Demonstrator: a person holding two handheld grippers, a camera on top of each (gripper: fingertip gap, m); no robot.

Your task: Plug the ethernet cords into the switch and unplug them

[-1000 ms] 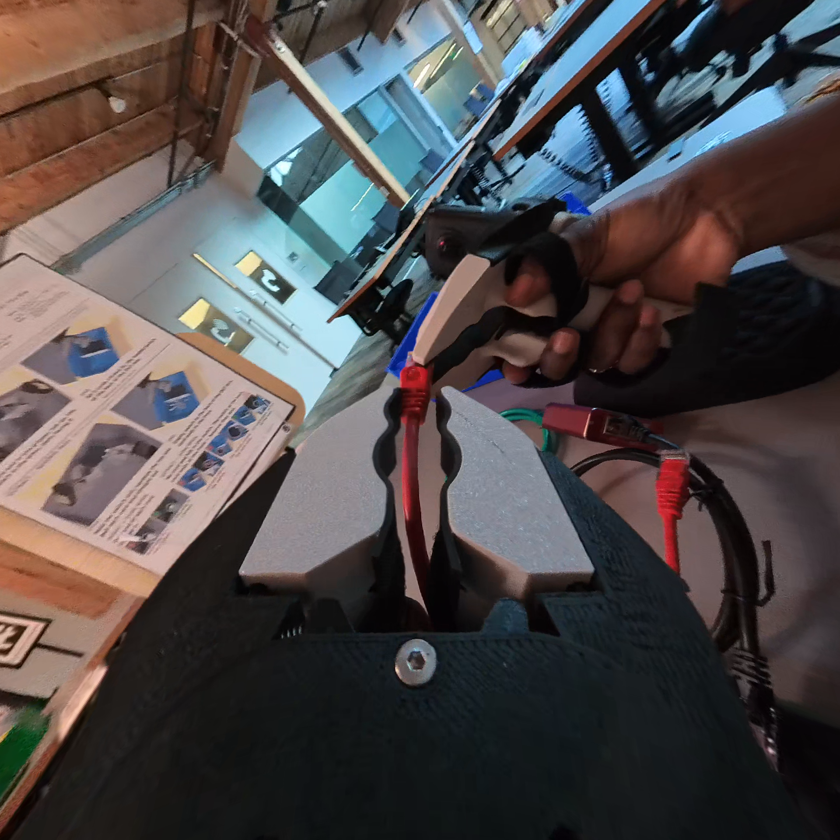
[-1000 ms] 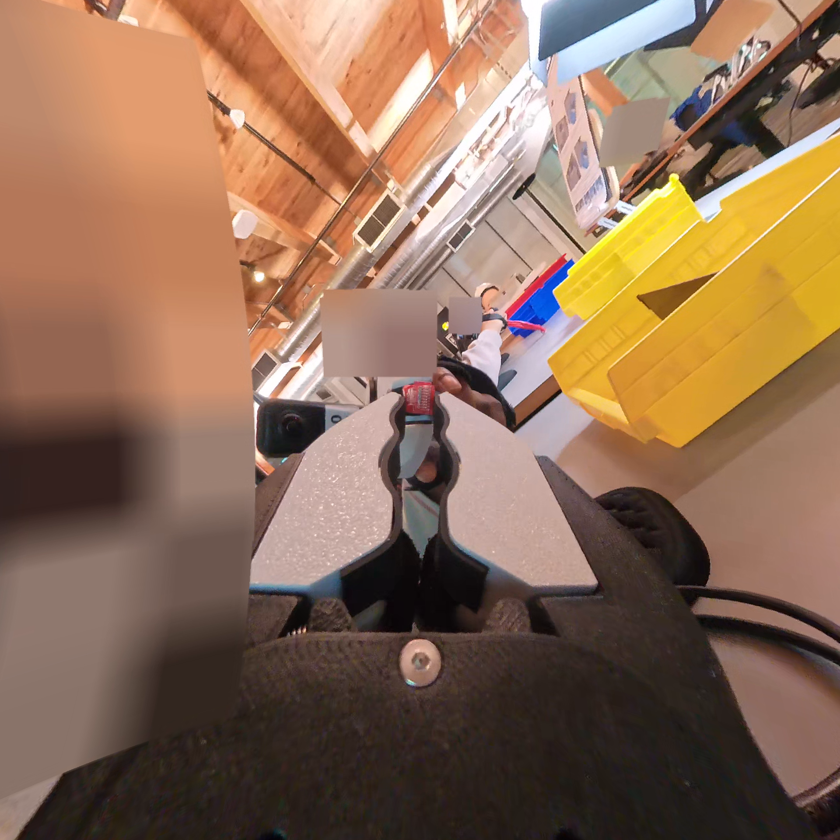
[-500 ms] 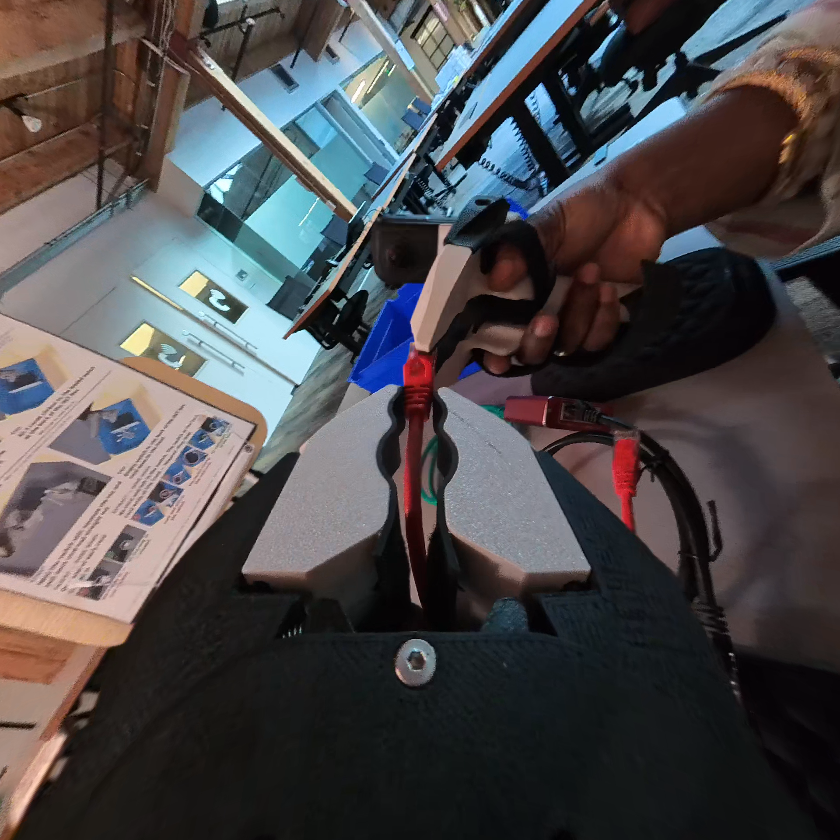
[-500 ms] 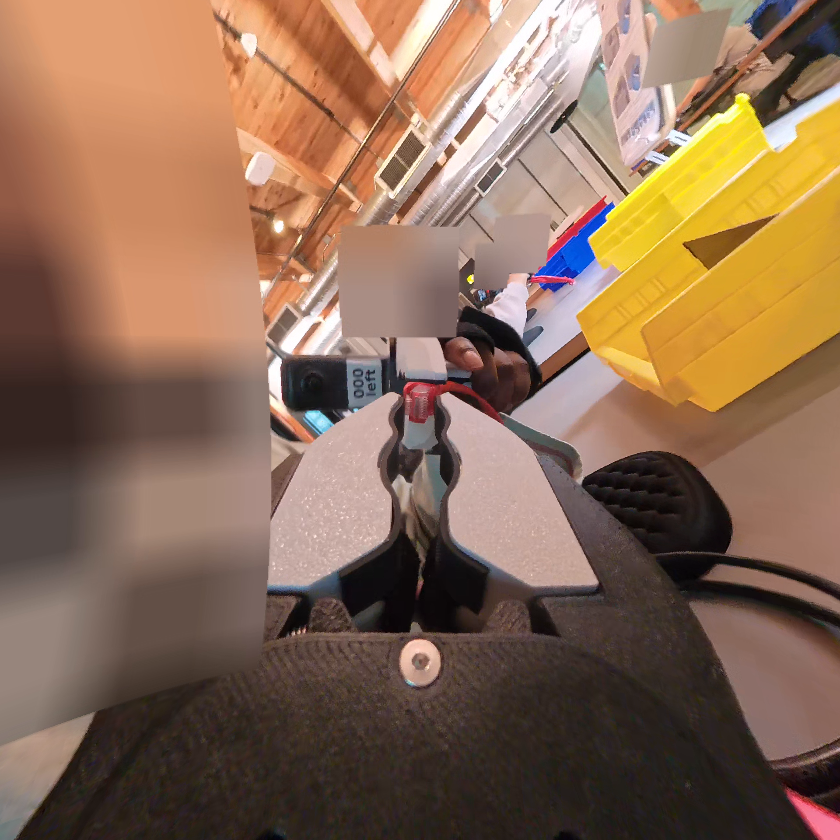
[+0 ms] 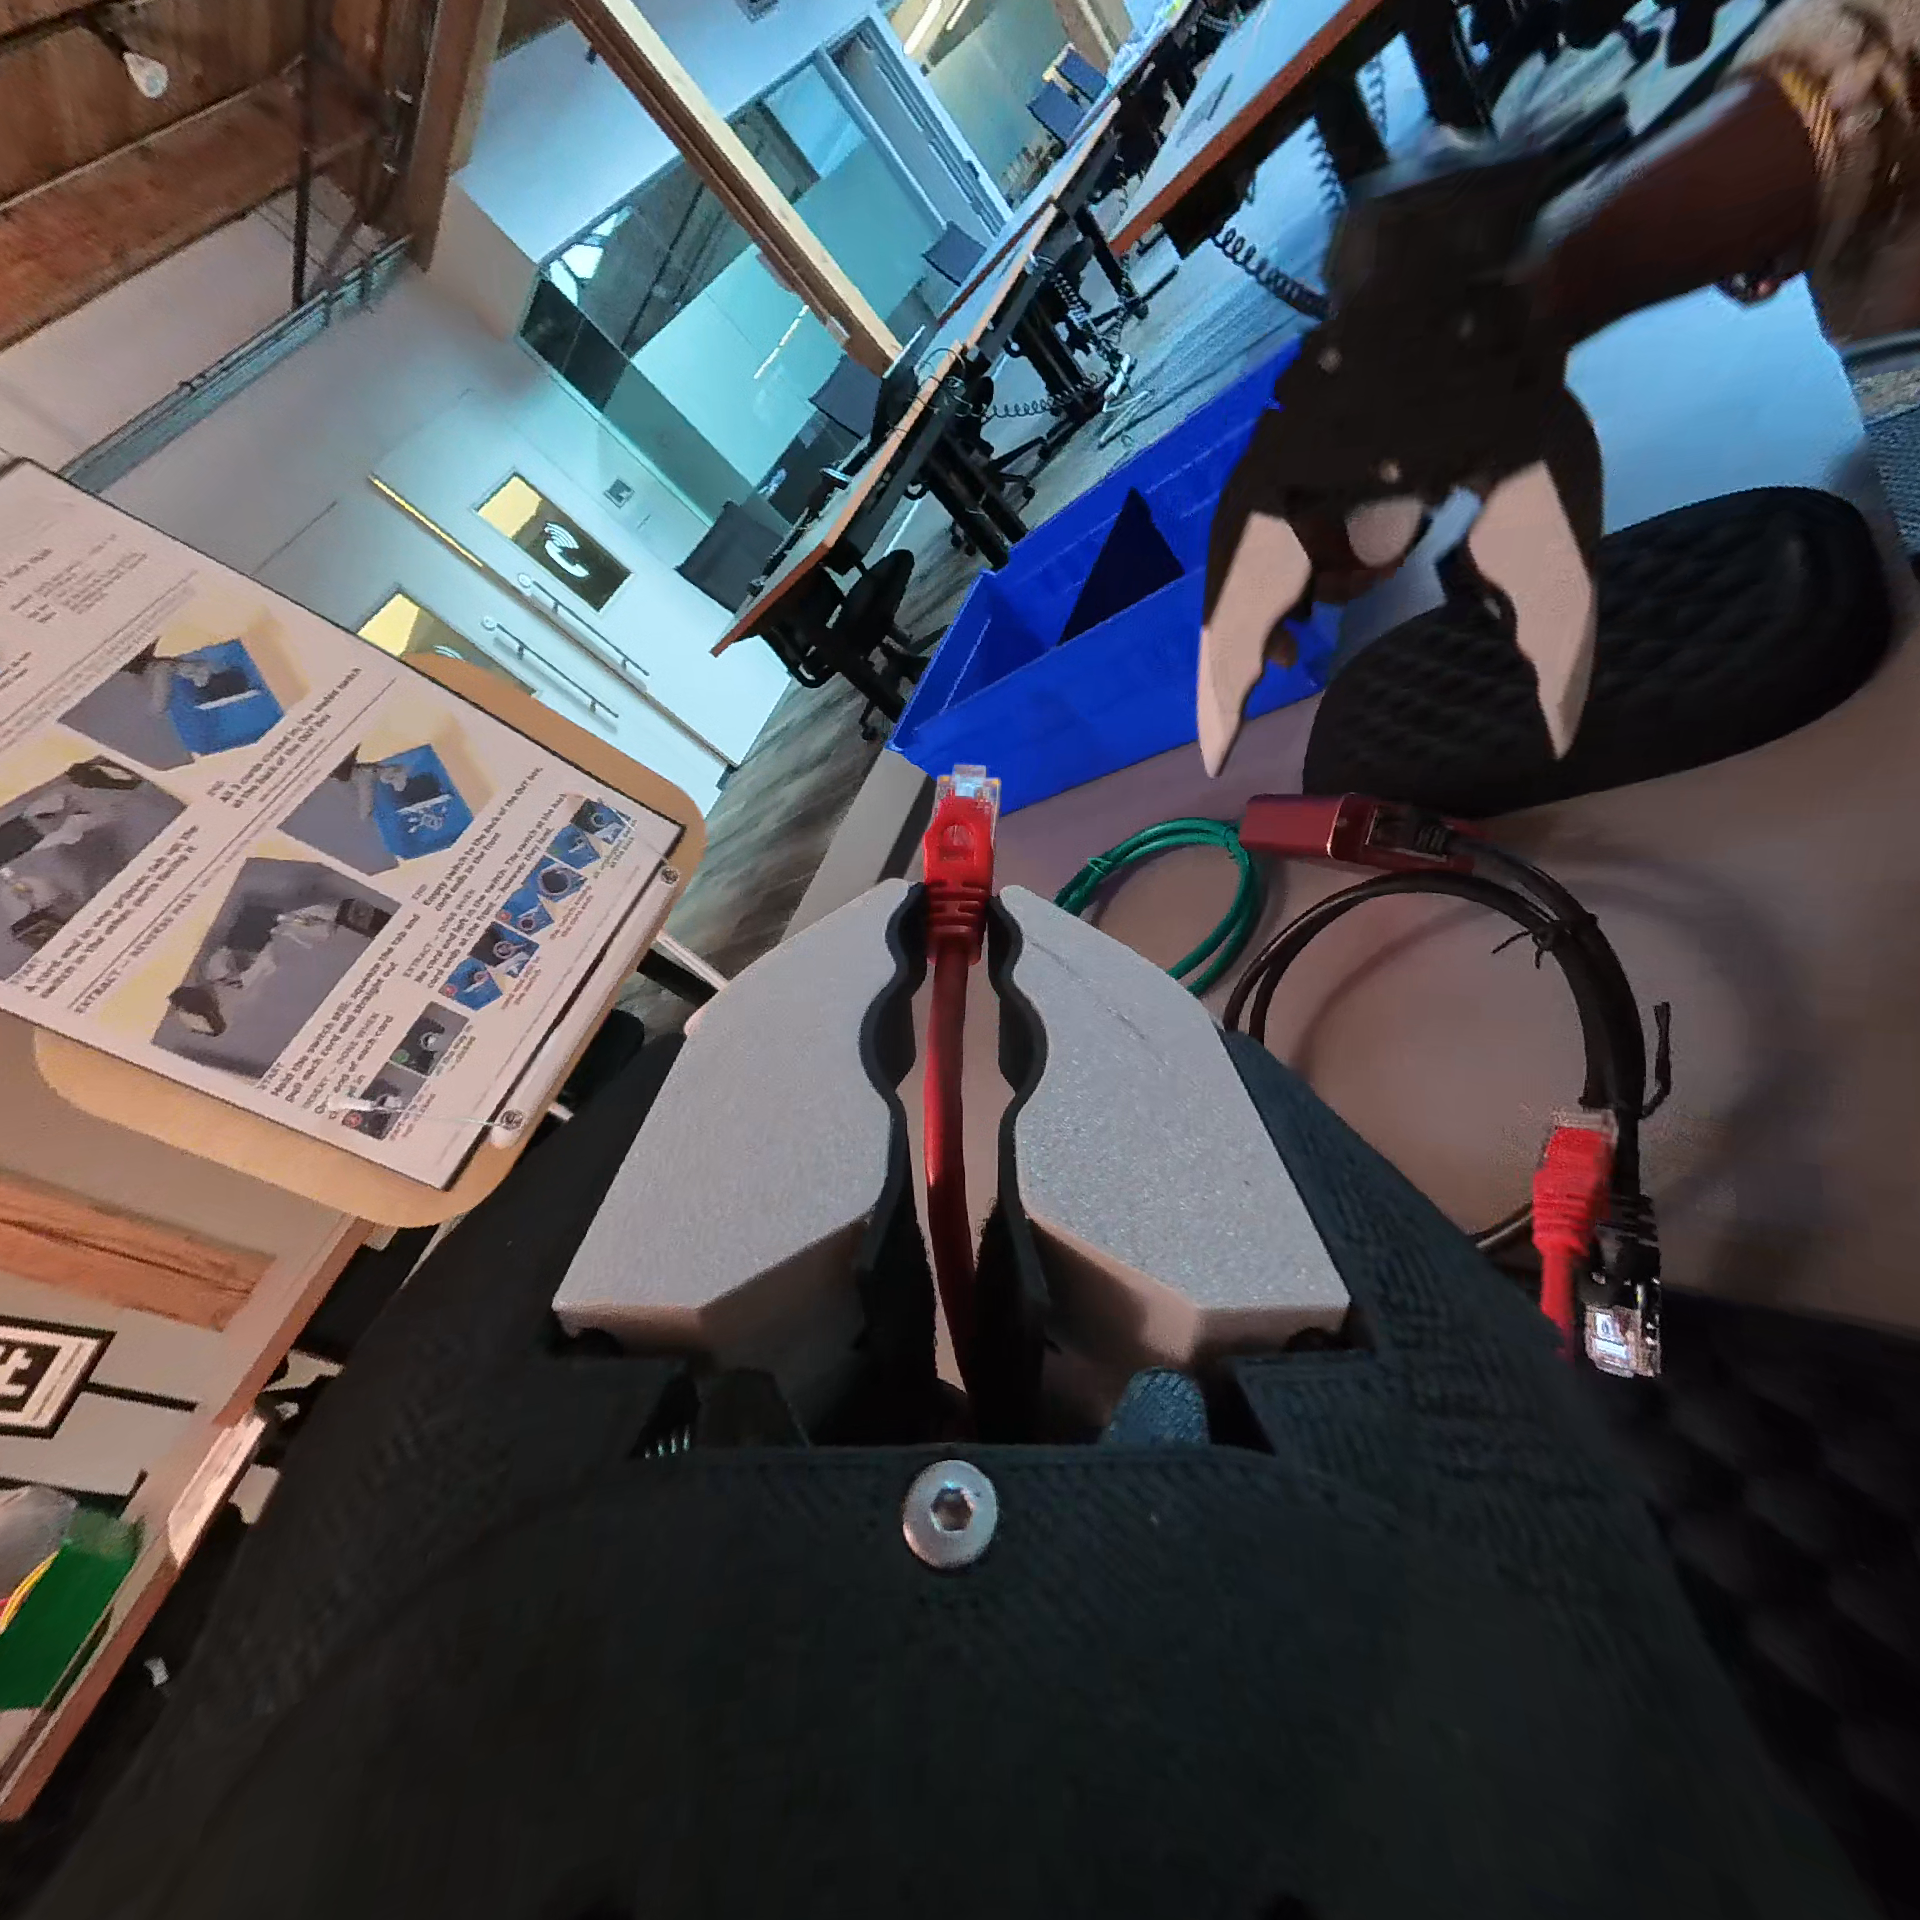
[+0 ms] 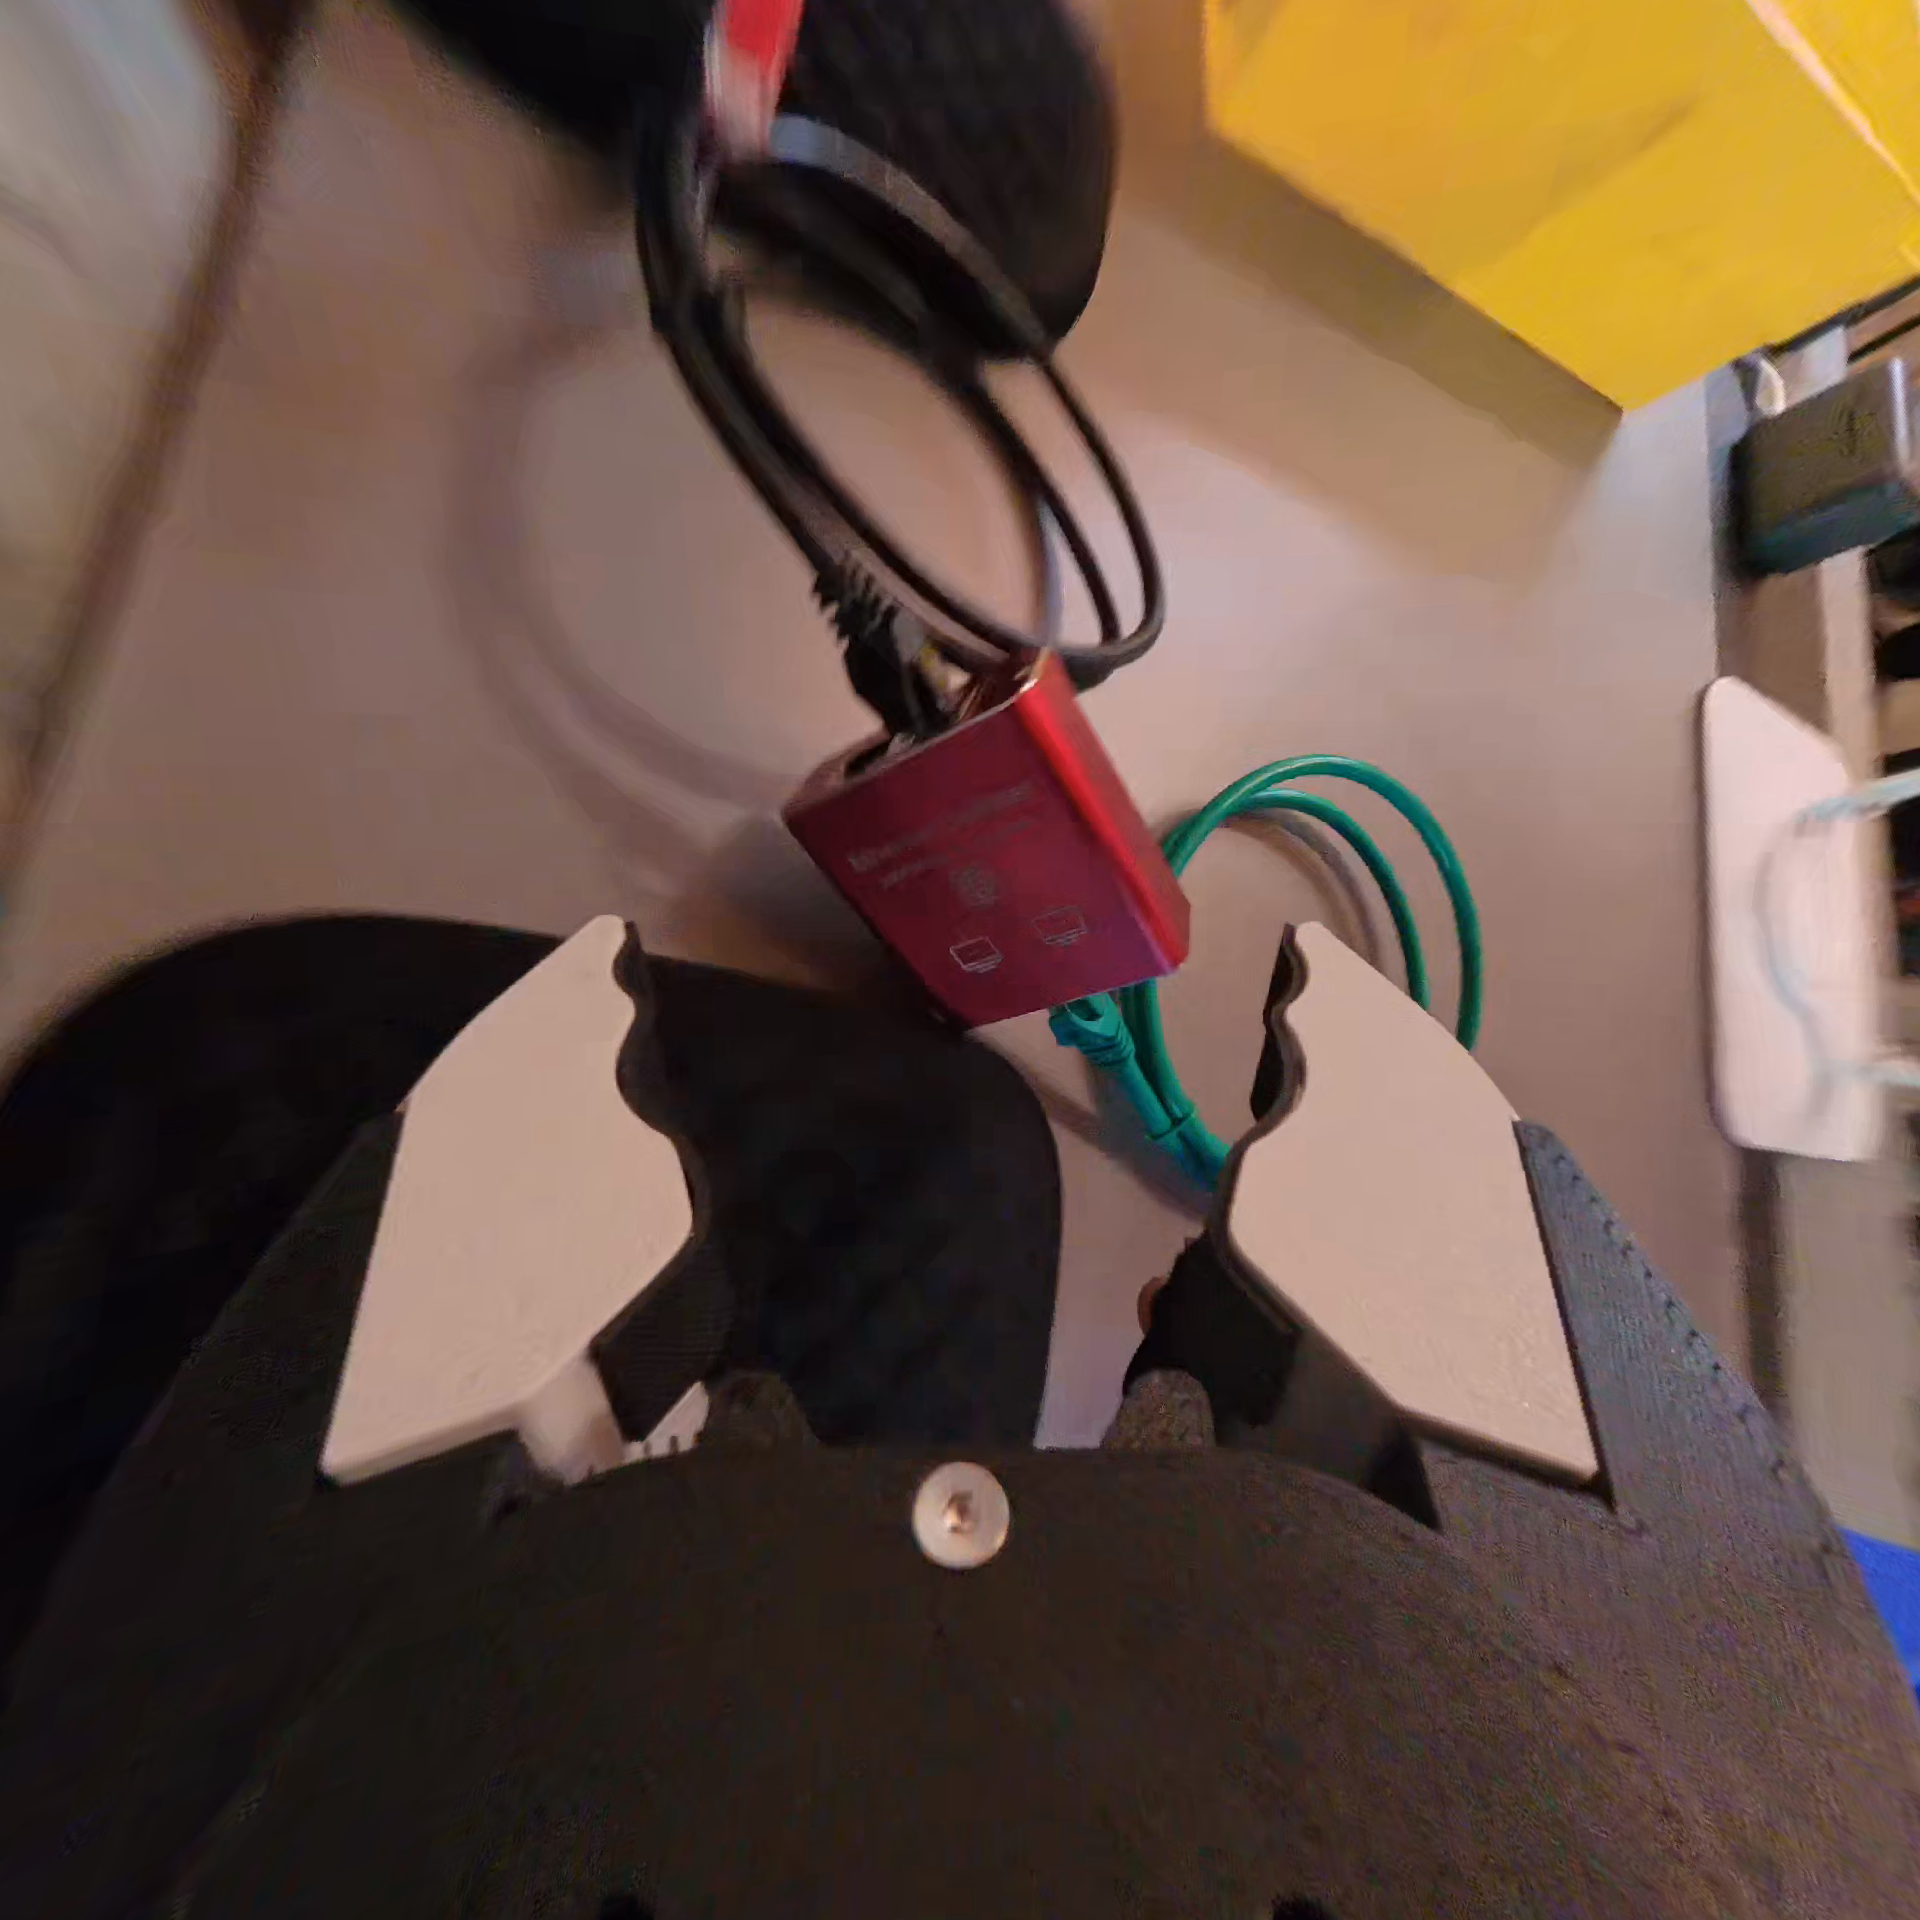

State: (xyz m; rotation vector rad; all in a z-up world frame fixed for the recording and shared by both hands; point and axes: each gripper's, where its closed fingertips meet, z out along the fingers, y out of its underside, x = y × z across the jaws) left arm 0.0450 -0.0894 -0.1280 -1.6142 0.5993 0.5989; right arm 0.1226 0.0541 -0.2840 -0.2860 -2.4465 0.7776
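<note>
Left wrist view: instruction sheet [image 5: 312, 883] on a board at far left; left gripper [image 5: 958, 914] pinching a red ethernet cord [image 5: 951, 1039], plug clear of the tips. Right of it, green cord [image 5: 1195, 883], red switch [image 5: 1340, 829] on the table (black cord [image 5: 1600, 997] plugged in). Right gripper [image 5: 1392, 707] above, fingers spread, empty.

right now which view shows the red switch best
The right wrist view: the red switch sits close, just beyond the open right gripper, with its top face, the black cord plugged in and the green cord at its near end visible. The left wrist view shows it small, side-on, farther off.
</note>
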